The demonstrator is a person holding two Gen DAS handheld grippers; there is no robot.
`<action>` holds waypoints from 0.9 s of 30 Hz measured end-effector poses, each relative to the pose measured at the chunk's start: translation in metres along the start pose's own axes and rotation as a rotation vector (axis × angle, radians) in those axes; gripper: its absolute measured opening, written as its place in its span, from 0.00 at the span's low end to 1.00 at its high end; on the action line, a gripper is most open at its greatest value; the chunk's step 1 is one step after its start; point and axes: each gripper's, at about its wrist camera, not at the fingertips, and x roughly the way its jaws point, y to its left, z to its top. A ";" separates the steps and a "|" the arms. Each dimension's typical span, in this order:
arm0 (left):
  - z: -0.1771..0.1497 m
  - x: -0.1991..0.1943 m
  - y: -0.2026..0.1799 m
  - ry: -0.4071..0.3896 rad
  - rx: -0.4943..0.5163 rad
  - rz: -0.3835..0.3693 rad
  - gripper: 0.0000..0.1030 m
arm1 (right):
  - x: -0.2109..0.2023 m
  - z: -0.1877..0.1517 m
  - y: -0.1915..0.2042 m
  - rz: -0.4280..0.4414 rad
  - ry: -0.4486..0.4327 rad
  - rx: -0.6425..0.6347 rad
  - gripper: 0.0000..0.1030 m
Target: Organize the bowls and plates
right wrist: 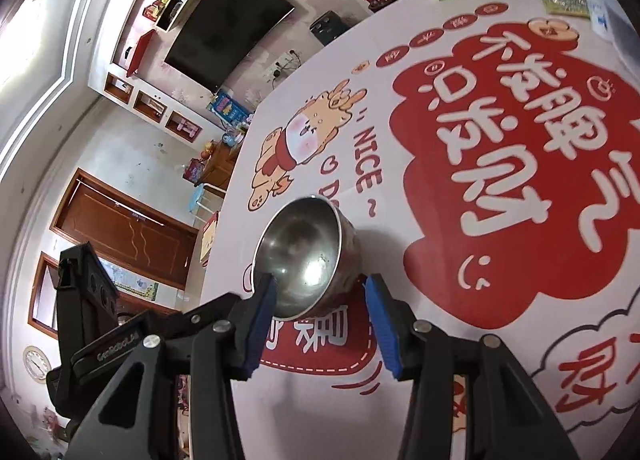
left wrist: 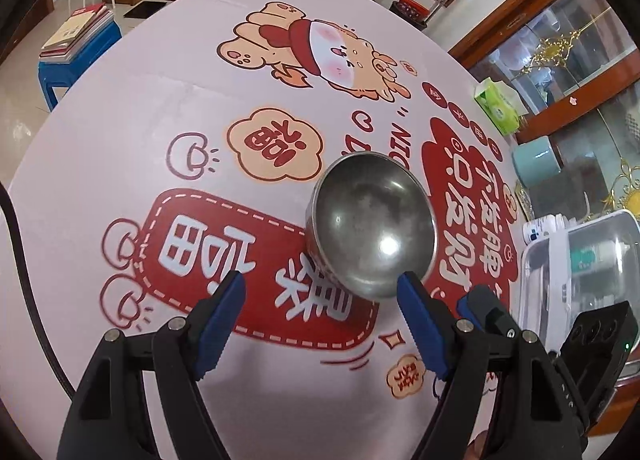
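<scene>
Steel bowl (left wrist: 370,226), one only, sits upright on the table (left wrist: 120,140), which is covered by a pink printed cloth with red banners and a cartoon figure. No plates in either view. Bowl interior looks bare, just glare spots on the metal.

Left wrist view: bowl is just past the fingertips, toward 1 o'clock of frame centre. Left gripper (left wrist: 320,292) is spread wide, holding nothing; its right blue pad (left wrist: 420,324) is close to the bowl's near rim at 5 o'clock of the bowl, contact not clear. Left pad is well apart from the bowl. A second gripper's black body shows at the 4 o'clock edge.

Right wrist view: same bowl (right wrist: 304,256) lies just ahead of the right gripper (right wrist: 320,292), whose two blue pads straddle the bowl's near side. Jaws are parted and not clamped; the left pad (right wrist: 260,324) overlaps the rim in view, touching or not cannot be told.

Other items, counted: one green tissue pack (left wrist: 498,108) at 2 o'clock on the far table edge, one teal cylindrical container (left wrist: 534,164) beside it, contents not visible. One clear plastic lidded box (left wrist: 580,260) at 3 o'clock, with small items inside, too blurred to name. One blue stool (left wrist: 76,60) at 10 o'clock off the table, carrying a stack of books. One dark TV (right wrist: 228,32) on the wall in the right wrist view.
</scene>
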 end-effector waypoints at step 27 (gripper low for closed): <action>-0.001 0.056 -0.003 0.052 0.019 -0.038 0.21 | 0.043 -0.013 -0.016 0.028 0.084 0.024 0.19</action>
